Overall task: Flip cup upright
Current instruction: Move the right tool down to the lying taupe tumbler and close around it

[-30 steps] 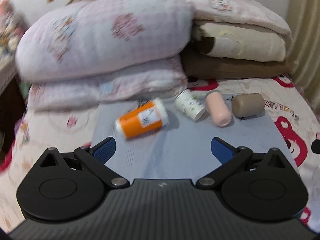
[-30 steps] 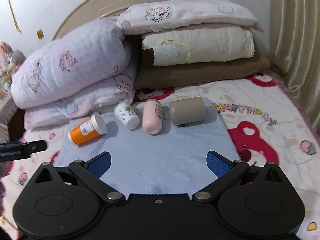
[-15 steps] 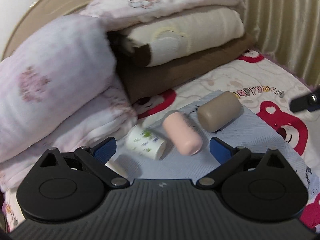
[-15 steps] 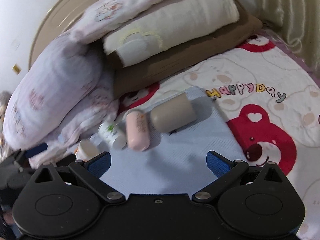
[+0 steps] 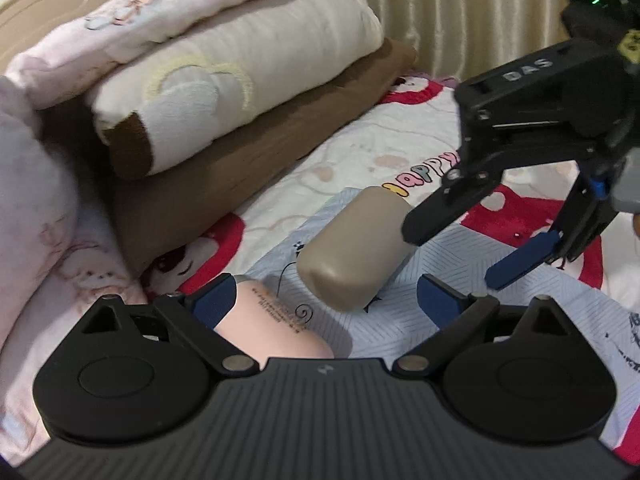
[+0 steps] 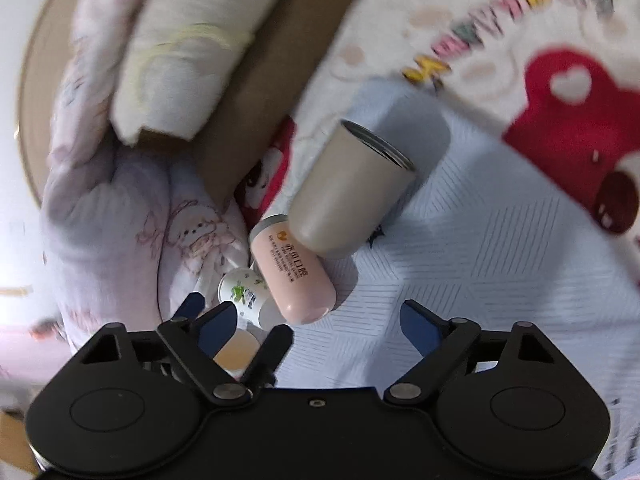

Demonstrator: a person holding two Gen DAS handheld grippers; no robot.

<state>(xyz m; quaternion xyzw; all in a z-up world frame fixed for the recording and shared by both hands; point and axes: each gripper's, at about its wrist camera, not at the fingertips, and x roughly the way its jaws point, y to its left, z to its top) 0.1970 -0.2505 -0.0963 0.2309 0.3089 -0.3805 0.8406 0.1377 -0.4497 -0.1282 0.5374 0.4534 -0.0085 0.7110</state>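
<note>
A beige cup [image 5: 354, 250] lies on its side on a light blue mat [image 5: 460, 312], its open mouth turned away from the left wrist view; it also shows in the right wrist view [image 6: 352, 188]. A pink cup [image 6: 294, 276] lies on its side beside it, and shows in the left wrist view [image 5: 276, 328]. My left gripper [image 5: 326, 300] is open, just short of the beige and pink cups. My right gripper [image 6: 318, 326] is open above the mat, near the cups; it shows in the left wrist view [image 5: 468, 248], next to the beige cup's far end.
A small white cup with green print [image 6: 244, 296] lies behind the pink one. Stacked pillows and folded blankets [image 5: 224, 92] rise behind the mat. A curtain [image 5: 472, 8] hangs at the far right. The bedsheet [image 5: 360, 152] has red bear prints.
Both grippers have moved in close to the cups and swung right. The right gripper has come into the left wrist view beside the beige cup. The orange bottle has left view.
</note>
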